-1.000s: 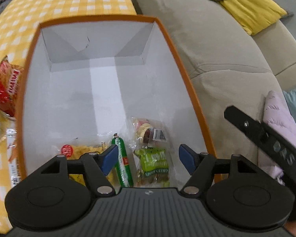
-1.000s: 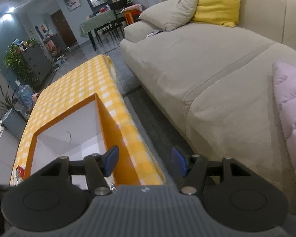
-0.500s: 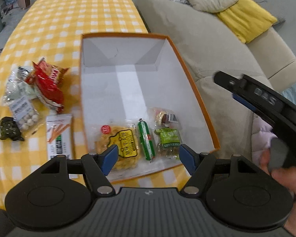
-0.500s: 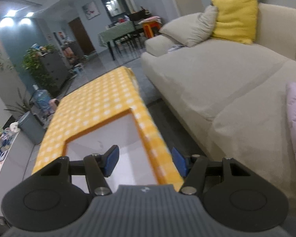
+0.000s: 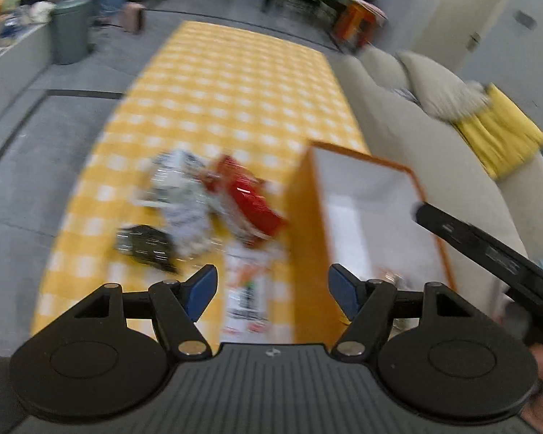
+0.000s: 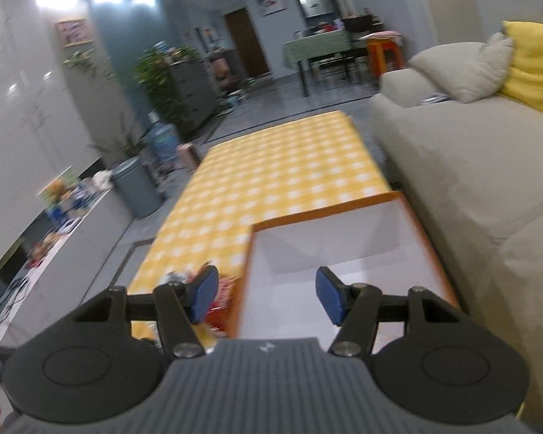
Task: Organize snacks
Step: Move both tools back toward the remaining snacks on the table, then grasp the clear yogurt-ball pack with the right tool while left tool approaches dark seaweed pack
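Note:
An orange box with a white inside [image 5: 365, 213] stands on the yellow checked table [image 5: 235, 83]; it also shows in the right wrist view [image 6: 344, 249]. Loose snacks lie left of it, blurred: a red packet [image 5: 249, 199], clear white bags [image 5: 177, 188], a dark packet [image 5: 144, 242] and a white carrot-print packet [image 5: 249, 289]. My left gripper [image 5: 271, 293] is open and empty, raised over the box's left wall. My right gripper [image 6: 266, 298] is open and empty above the box's near end; its body [image 5: 488, 253] shows at right in the left wrist view.
A beige sofa [image 6: 470, 152] with a yellow cushion [image 6: 535, 61] runs along the table's right side. A grey bin [image 5: 70, 29] and water jug [image 6: 163, 141] stand on the floor at the far left. A dining table [image 6: 318, 45] is far behind.
My left gripper has pulled back out of the box, risen and swung left, so the loose snacks now show ahead. My right gripper has tilted up and moved left over the box.

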The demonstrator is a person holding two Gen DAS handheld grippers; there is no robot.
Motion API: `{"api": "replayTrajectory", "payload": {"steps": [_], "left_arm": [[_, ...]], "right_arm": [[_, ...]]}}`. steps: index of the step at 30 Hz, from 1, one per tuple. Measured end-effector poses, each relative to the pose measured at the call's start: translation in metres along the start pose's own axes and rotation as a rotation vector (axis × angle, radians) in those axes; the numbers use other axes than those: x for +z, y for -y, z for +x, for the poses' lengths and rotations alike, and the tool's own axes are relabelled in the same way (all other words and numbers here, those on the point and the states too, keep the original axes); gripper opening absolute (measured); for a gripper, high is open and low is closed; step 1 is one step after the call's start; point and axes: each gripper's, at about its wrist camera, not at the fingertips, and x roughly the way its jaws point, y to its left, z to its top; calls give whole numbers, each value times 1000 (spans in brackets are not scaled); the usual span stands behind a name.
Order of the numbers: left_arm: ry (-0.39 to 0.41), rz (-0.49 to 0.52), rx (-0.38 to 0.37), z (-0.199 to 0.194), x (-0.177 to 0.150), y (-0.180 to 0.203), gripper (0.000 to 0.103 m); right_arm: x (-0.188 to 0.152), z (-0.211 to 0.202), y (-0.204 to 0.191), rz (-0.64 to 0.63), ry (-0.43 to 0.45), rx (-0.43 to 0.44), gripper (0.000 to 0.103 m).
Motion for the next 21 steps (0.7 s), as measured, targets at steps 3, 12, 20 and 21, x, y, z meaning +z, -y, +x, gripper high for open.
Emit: {"api": "replayTrajectory", "payload": {"steps": [3,12,20,21], "left_arm": [[16,-77,9,-3,2,-36,82],[17,-164,154,16,-8,-97,82],[59,-185,258,31,-12,-116,82],[59,-203,263,36,-8,-119,82]], "right_arm": [[-5,5,-27,-58,-6,26,59],[-33,21,-99,-150,30,134,59],[-65,58,-139,-301,-65,156,59],[-68,63,-139,-296,-84,159,59]]}}
